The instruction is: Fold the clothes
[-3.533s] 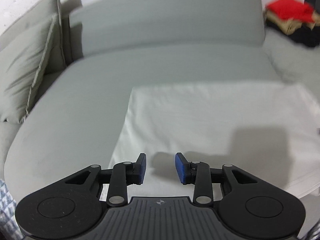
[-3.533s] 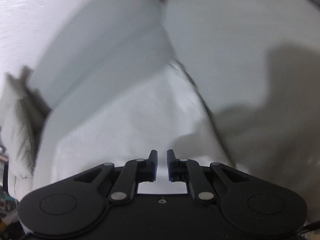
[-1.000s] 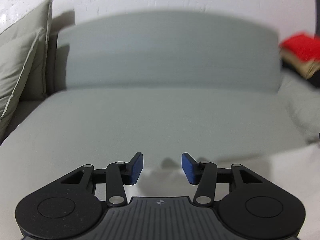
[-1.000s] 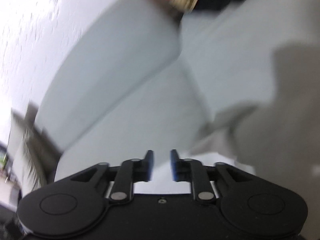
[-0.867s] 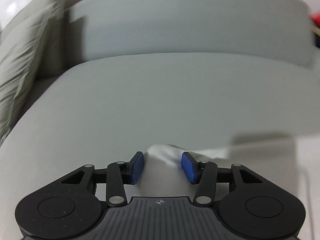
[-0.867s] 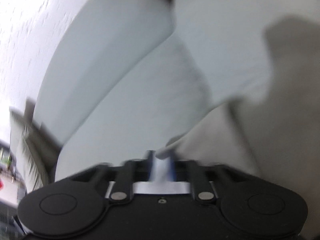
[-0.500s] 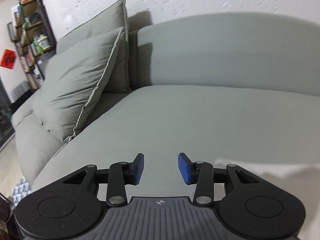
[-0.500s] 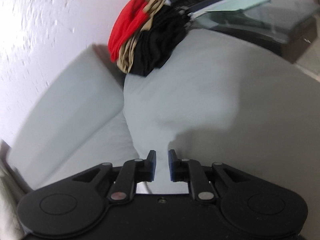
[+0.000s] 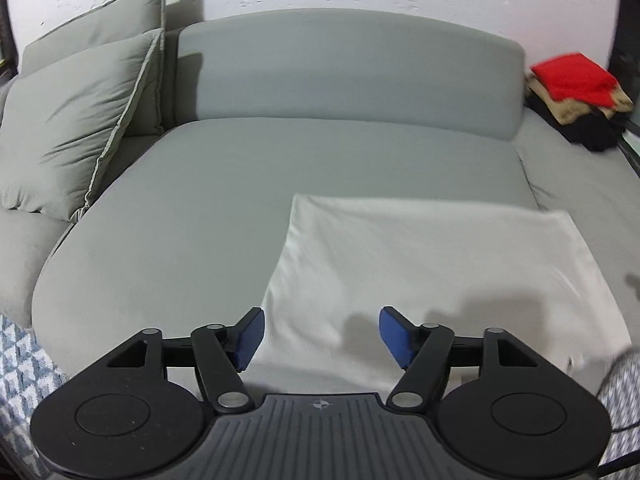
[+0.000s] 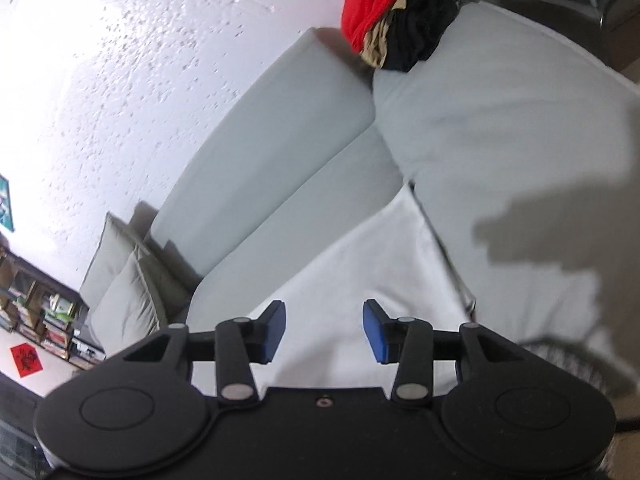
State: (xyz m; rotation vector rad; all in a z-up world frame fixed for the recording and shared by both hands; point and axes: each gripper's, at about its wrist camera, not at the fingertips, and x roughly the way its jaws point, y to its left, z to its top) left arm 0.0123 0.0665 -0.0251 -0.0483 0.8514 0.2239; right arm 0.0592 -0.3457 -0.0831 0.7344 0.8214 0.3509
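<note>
A white cloth (image 9: 436, 280) lies folded flat on the sofa (image 9: 192, 216) seat, at its front edge toward the right corner. The left gripper (image 9: 320, 338) and right gripper (image 10: 324, 330) hover above it, jaws opening, nothing between them (both empty). A clothes pile (image 9: 576, 96) sits at the far right corner.

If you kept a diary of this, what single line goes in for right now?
stage: fold laid | white cloth: flat on sofa | left gripper: opening, nothing between fingers | right gripper: opening, nothing held
</note>
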